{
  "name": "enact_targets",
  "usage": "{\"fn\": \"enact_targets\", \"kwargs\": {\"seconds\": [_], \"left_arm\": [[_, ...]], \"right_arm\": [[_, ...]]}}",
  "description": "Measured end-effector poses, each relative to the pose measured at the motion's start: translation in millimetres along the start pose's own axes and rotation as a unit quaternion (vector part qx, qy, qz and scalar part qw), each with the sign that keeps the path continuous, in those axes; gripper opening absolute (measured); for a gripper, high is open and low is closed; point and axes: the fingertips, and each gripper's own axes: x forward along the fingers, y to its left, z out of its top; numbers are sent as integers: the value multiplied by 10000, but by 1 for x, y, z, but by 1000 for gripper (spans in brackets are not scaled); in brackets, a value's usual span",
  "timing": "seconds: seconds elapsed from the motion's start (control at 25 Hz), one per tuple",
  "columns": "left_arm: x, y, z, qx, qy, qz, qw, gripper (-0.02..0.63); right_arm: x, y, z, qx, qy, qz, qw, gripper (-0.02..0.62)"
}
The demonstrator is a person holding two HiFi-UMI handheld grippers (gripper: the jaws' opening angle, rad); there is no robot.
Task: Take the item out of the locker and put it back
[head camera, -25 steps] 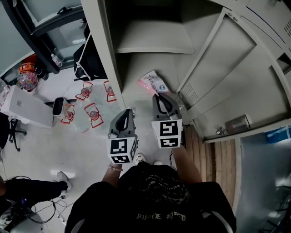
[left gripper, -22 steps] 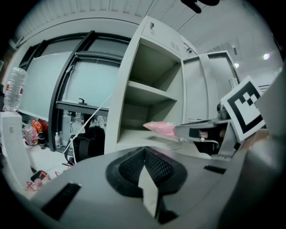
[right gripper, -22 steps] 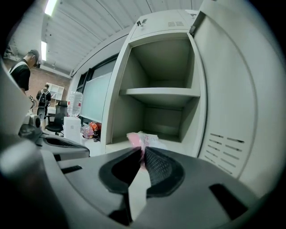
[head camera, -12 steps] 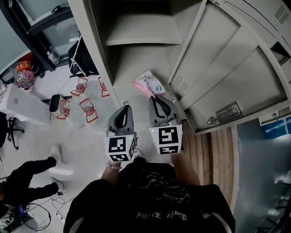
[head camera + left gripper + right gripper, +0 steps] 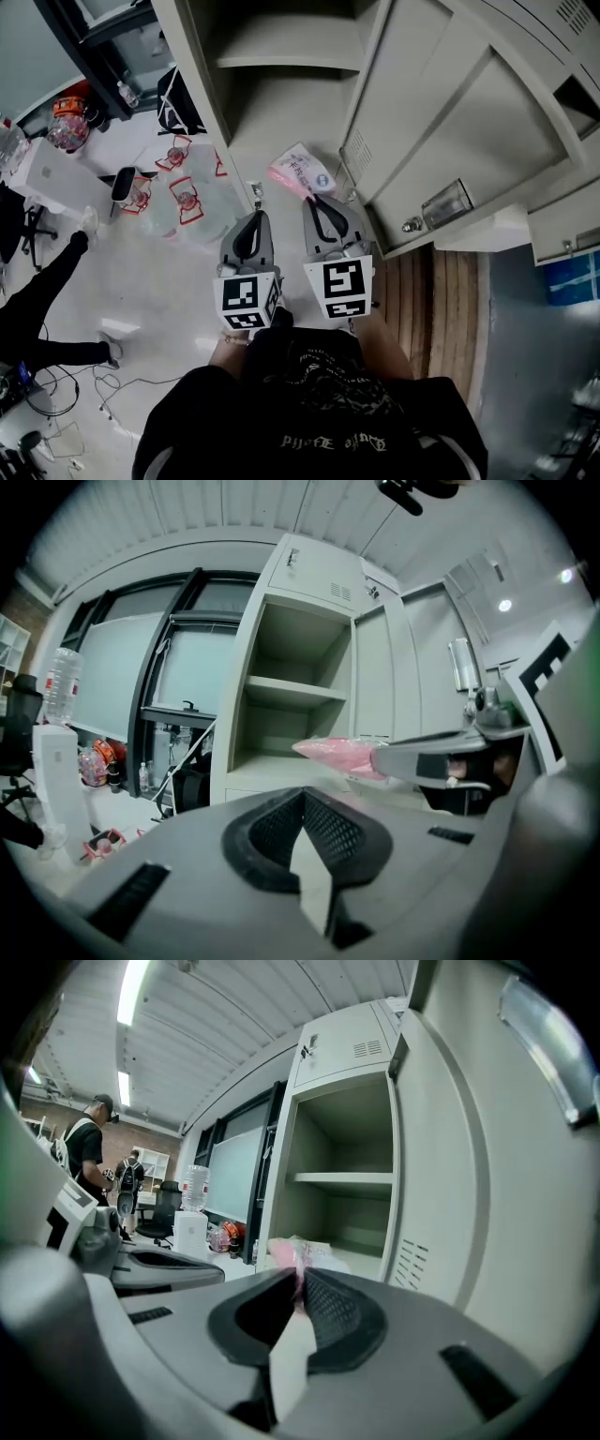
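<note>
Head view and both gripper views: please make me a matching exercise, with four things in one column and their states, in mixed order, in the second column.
Column one
1. left hand-held gripper
2. right hand-held gripper
3. pink packet
4. locker door

Column two
A. swung open
B. jaws together, nothing between them
C. held by one edge, in front of the locker
D. jaws closed on a thing

Right pairs: 1-B, 2-D, 3-C, 4-A.
</note>
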Motion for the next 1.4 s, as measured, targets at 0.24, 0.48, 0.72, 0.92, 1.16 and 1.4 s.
{"fn": "enact_targets", "kwargs": {"seconds": [0.24,0.48,0.72,0.92,1.16,1.4], "left_arm": [[-25,-18,-4,13,-20,219,9998,8],[-47,-40,-6,-43,-84,308,9995,8],[-66,-70,-6,-14,-143,328,9994,8],[-79,-94,-6,-19,-170,366,9992,8],[-89,-130,-16,-10,-144,284,9995,8],[-97,-164,-21,24,-125,148,9998,8]], "right_arm": [[-34,12,-1,-64,-119,289,9995,26],[-66,16,-4,-122,-188,496,9985,26],[-100,14,-5,-147,-289,662,9973,26],[-128,12,-8,-194,-321,863,9956,26],[-164,7,-17,-277,-328,1160,9923,26],[-198,-5,-24,-354,-298,1264,9909,26]]}}
